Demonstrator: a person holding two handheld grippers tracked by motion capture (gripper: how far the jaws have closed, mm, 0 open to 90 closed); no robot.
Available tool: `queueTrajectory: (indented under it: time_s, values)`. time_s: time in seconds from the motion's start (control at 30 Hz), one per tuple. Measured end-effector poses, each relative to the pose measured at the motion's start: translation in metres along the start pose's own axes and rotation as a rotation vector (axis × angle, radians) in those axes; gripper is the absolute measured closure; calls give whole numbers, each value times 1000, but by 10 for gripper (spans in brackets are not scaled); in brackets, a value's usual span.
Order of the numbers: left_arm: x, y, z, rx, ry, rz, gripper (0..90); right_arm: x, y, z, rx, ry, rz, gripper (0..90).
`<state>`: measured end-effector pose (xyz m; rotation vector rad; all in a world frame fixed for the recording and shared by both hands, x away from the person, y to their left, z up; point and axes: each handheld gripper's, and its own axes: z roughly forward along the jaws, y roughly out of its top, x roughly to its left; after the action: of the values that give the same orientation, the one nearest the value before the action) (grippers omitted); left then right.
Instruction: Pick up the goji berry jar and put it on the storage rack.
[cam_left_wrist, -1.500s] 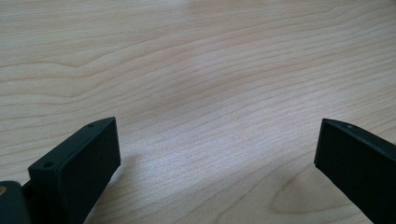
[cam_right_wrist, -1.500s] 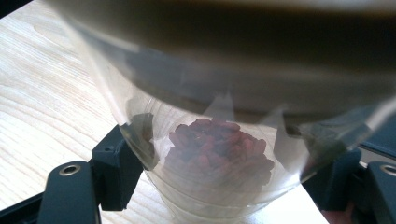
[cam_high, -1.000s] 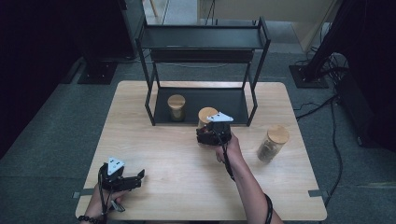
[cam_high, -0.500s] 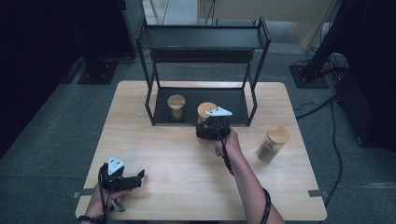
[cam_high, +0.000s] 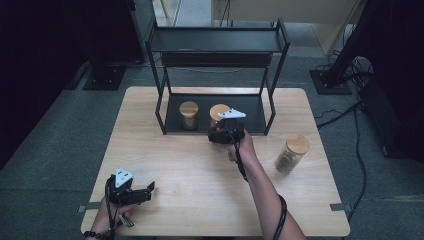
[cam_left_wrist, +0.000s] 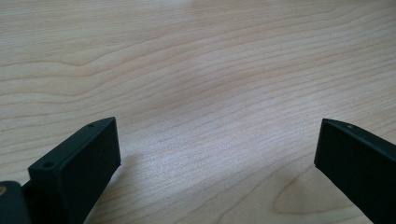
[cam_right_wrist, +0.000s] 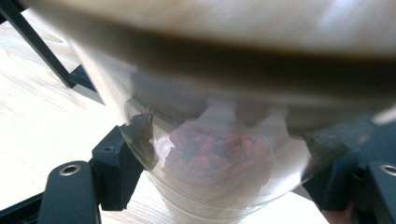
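My right gripper (cam_high: 220, 127) is shut on a glass jar (cam_high: 218, 112) with a wooden lid, at the front edge of the black rack's (cam_high: 220, 47) bottom shelf. In the right gripper view the jar (cam_right_wrist: 219, 154) is very close, with red dried pieces inside, and a black jaw presses on each side of it. I cannot tell whether it rests on the shelf. A second lidded jar (cam_high: 189, 113) stands on that shelf, just to its left. My left gripper (cam_high: 149, 191) lies low at the table's front left, open, with bare wood between its jaws (cam_left_wrist: 217, 154).
A third jar (cam_high: 291, 153) with a wooden lid and dark contents stands on the table (cam_high: 180, 165) to the right of the rack. The rack's upright posts flank the shelf opening. Cables and stands lie on the grey floor around the table.
My right gripper has edged a little toward the rack's bottom shelf with the jar in it. The left gripper has stayed where it was.
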<state>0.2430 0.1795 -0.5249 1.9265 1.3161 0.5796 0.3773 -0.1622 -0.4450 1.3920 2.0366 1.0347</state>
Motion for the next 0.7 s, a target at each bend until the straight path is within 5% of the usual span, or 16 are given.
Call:
queueTrajectory:
  time_s: [0.7]
  values:
    - [0, 0, 0, -3, 0, -3, 6, -9, 16, 16, 19, -21, -2, 247]
